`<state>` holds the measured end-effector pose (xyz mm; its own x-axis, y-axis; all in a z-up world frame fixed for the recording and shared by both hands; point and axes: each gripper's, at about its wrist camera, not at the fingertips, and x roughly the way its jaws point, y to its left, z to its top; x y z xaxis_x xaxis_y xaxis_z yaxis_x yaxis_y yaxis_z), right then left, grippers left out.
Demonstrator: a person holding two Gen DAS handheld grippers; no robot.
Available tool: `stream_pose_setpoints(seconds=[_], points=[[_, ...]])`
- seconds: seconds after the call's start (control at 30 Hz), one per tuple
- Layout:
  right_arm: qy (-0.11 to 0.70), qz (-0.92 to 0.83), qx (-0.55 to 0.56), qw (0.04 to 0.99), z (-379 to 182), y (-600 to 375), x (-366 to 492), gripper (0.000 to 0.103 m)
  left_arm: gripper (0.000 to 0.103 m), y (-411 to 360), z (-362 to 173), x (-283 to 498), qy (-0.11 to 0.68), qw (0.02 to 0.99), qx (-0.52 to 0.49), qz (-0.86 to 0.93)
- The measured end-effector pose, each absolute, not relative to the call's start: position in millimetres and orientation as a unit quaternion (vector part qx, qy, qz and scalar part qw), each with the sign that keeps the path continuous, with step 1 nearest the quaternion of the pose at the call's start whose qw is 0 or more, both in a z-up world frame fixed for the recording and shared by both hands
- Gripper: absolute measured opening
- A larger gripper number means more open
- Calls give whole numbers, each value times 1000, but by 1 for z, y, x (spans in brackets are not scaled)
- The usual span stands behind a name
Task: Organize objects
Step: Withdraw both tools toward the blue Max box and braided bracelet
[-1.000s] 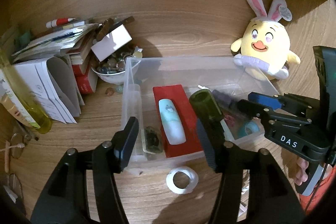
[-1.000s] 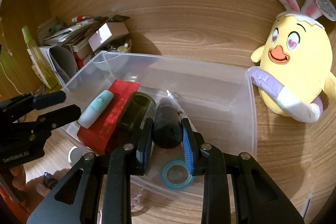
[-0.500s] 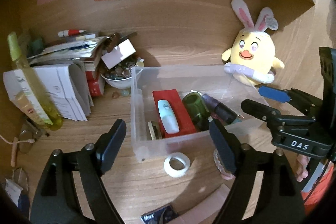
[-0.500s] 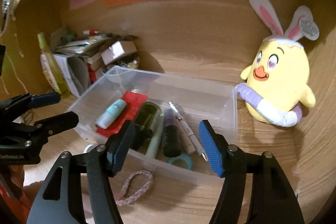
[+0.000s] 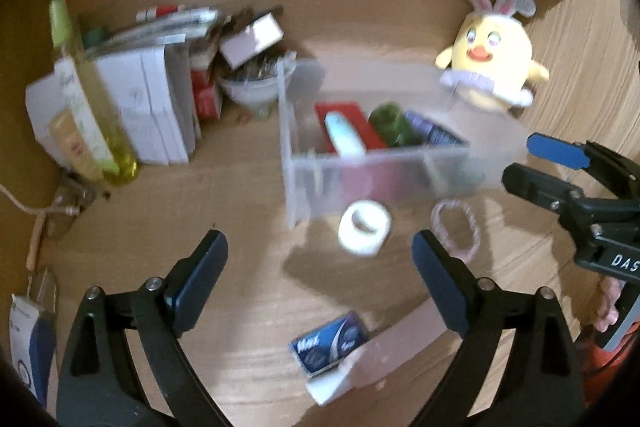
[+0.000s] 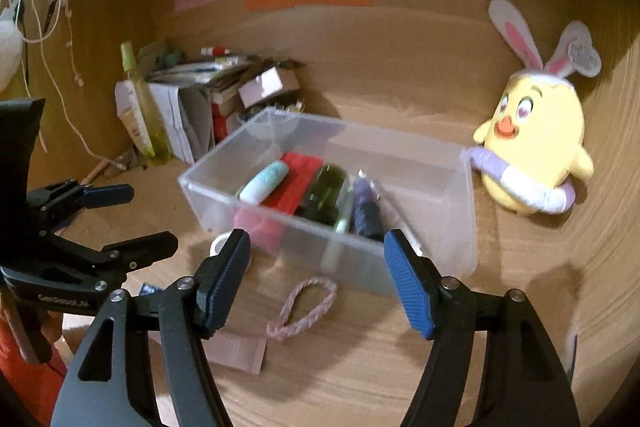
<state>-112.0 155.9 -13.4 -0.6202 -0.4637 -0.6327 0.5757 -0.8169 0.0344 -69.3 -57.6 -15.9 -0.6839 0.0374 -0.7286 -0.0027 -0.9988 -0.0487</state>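
Clear bin (image 6: pixel 464 227) just beyond right hand-held gripper (image 6: pixel 316 283), jaws apart, just widened, empty, left hand-held gripper (image 5: pixel 320 275) likewise

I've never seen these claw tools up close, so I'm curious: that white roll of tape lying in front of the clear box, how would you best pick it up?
The white tape roll lies flat on the desk with its hole facing up. I would probably come from above with the open left gripper, one finger in the hole and one outside, pinching the wall on the side away from the clear box.

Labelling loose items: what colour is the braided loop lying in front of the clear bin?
Pink and white twisted braided loop, sharpest in the right wrist view.
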Motion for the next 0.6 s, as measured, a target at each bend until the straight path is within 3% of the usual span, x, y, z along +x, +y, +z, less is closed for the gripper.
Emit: stream_pose_setpoints(seconds=[0.6], points=[[101, -871, 395, 273, -65, 150, -123, 66, 94, -72, -70, -51, -31, -5, -470, 882]])
